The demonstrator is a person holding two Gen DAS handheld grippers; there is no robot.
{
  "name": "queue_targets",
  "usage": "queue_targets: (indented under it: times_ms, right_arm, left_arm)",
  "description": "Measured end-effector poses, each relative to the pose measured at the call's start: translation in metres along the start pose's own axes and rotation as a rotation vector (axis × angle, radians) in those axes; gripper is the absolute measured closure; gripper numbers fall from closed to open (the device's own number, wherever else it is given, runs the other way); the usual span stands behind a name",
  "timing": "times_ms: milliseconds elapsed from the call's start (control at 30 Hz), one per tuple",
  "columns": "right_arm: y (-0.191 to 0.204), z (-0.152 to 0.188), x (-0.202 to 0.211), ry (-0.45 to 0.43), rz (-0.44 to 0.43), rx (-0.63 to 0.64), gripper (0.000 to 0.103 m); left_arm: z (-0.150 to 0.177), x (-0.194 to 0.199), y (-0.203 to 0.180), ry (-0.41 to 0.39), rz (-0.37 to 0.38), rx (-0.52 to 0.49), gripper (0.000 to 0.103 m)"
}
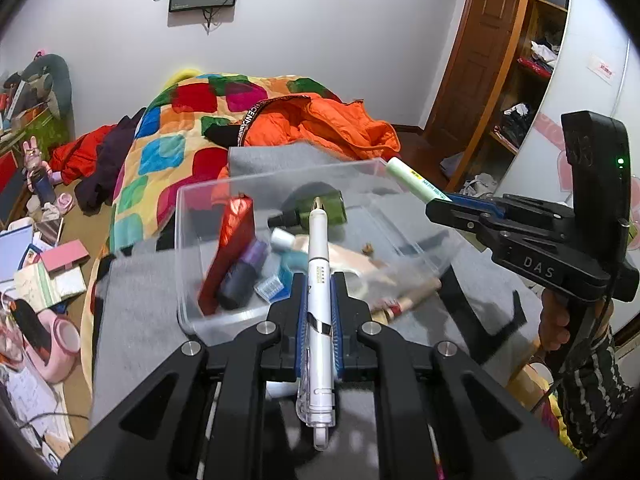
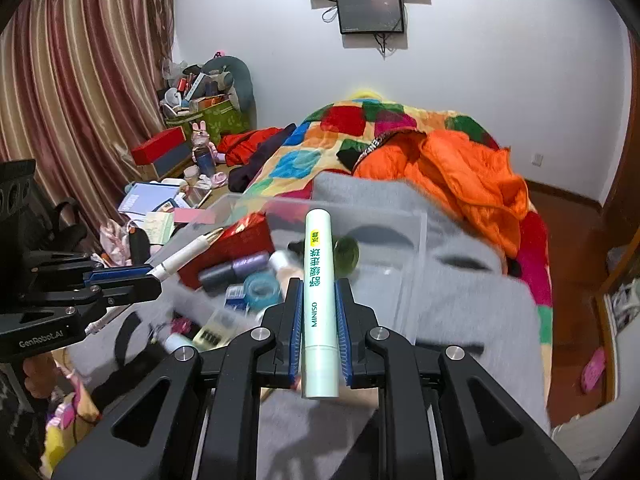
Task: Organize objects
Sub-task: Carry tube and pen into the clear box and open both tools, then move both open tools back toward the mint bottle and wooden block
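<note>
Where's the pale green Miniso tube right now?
The Miniso tube is clamped in the right gripper, held above the near edge of the clear bin.

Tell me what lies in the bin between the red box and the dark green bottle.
In the left wrist view, inside the clear bin, a purple-capped bottle and a white-capped tube lie between the red box and the green bottle.

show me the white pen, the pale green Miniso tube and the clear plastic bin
White pen with gold tip (image 1: 319, 280), left wrist view, mid barrel.
Pale green Miniso tube (image 2: 319, 300), right wrist view, printed middle.
Clear rectangular plastic bin (image 1: 188, 248), left wrist view, left wall.
</note>
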State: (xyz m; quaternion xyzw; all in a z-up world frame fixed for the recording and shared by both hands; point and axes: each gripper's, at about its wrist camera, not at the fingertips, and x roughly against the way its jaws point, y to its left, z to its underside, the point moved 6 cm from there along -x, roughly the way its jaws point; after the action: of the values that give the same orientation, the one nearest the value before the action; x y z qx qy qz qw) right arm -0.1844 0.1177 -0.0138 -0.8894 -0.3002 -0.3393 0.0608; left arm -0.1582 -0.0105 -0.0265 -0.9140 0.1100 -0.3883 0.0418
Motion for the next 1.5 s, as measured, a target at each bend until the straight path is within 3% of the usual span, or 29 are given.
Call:
queue_targets:
  times_ms: [233,633,867,1033,1233,1333,1500]
  right_arm:
    - [0.007,-0.024,-0.029,0.017,0.017,0.084,0.089]
    - [0.011,-0.013,-0.084,0.154,-0.038,0.136,0.089]
    - [0.018,0.003,-0.095,0.216,-0.060,0.177,0.089]
    - [0.022,0.005,-0.088,0.215,-0.072,0.175,0.088]
    - [0.020,0.000,-0.064,0.170,-0.065,0.151,0.082]
    - [0.020,-0.002,-0.046,0.134,-0.060,0.136,0.077]
    - [0.022,0.001,-0.015,0.082,-0.043,0.121,0.063]
  left_arm:
    - [-0.020,-0.031,0.015,0.042,-0.001,-0.012,0.093]
    - [-0.017,-0.085,0.012,0.164,0.079,-0.035,0.093]
    - [-0.015,-0.087,0.013,0.173,0.091,-0.024,0.093]
    - [-0.018,-0.074,0.009,0.149,0.089,-0.035,0.091]
    - [-0.023,-0.049,0.002,0.091,0.056,-0.055,0.077]
    - [-0.022,-0.035,0.000,0.062,0.030,-0.059,0.064]
    - [-0.012,-0.014,-0.005,0.021,-0.026,-0.075,0.047]
